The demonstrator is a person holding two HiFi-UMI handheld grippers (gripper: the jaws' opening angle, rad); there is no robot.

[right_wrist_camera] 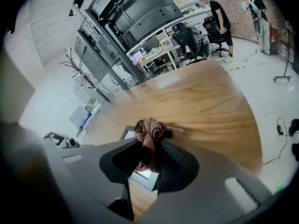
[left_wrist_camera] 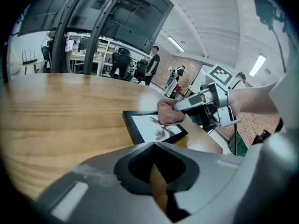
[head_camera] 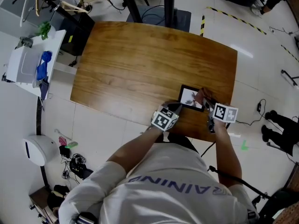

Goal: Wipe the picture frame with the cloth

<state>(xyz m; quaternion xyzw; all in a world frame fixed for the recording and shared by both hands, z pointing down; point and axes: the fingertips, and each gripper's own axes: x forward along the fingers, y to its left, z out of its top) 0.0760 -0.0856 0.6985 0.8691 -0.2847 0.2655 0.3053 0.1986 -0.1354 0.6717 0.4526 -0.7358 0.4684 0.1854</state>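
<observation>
A black-edged picture frame (head_camera: 189,97) lies flat on the wooden table (head_camera: 140,59), near its front right edge. A reddish-brown cloth (head_camera: 204,96) rests on the frame's right part, with my right gripper (head_camera: 208,106) shut on it. In the right gripper view the bunched cloth (right_wrist_camera: 148,134) fills the jaws, and the frame (right_wrist_camera: 128,133) shows behind it. My left gripper (head_camera: 176,108) sits at the frame's near left corner. In the left gripper view its jaws (left_wrist_camera: 154,146) meet with nothing seen between them, just short of the frame (left_wrist_camera: 149,127); the cloth (left_wrist_camera: 169,112) presses on the glass.
A white side stand (head_camera: 28,64) holding blue and green items is off the table's left end. A dark pole base (head_camera: 163,13) stands behind the table. Cables and small gear (head_camera: 74,164) lie on the floor at lower left. The table's front edge runs just below the frame.
</observation>
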